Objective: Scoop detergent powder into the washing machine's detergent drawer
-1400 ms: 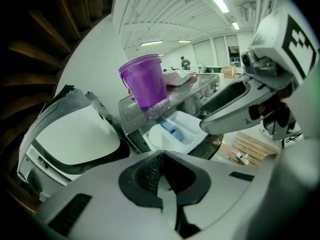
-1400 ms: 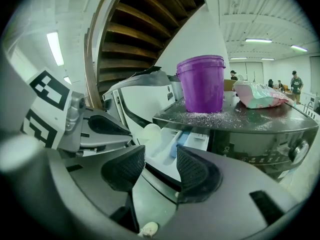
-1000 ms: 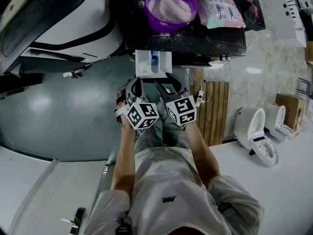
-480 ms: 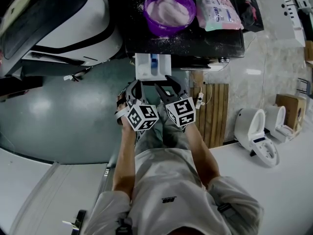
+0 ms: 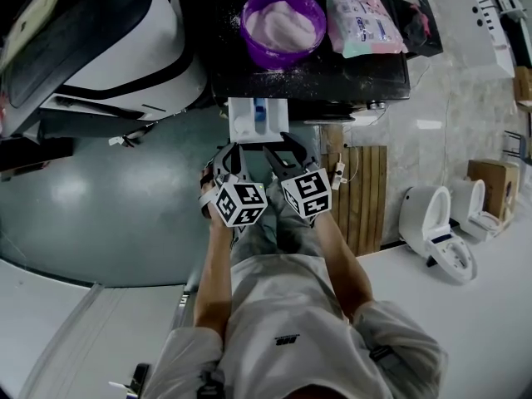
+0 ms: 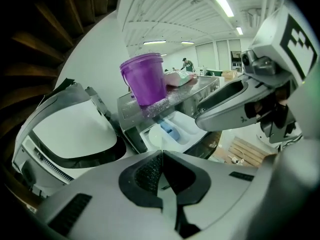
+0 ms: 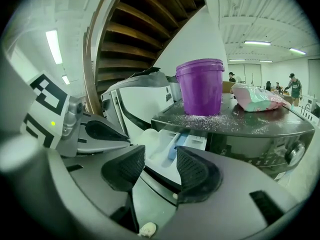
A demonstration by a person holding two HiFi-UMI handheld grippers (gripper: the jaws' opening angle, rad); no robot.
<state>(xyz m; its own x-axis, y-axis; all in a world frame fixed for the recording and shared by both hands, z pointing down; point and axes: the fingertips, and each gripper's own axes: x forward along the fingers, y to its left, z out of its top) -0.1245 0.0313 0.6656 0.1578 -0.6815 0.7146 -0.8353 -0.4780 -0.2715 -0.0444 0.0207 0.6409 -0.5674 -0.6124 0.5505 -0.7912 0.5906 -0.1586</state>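
Head view: the detergent drawer (image 5: 258, 116) stands open, with the purple powder bucket (image 5: 283, 25) just behind it. Near the drawer's front, the left gripper (image 5: 230, 150) has its jaws clenched on nothing, and the right gripper (image 5: 278, 144) has its jaws released.

A slatted wooden board (image 5: 366, 191) is seen lying flat on the floor at three o'clock in the head view. Two white toilets (image 5: 434, 229) are set side by side towards four o'clock, with a cardboard box (image 5: 492, 177) near them at the right edge. In the right gripper view, a wooden staircase (image 7: 135, 29) is shown at twelve o'clock and ceiling strip lights (image 7: 257, 43) at two o'clock.
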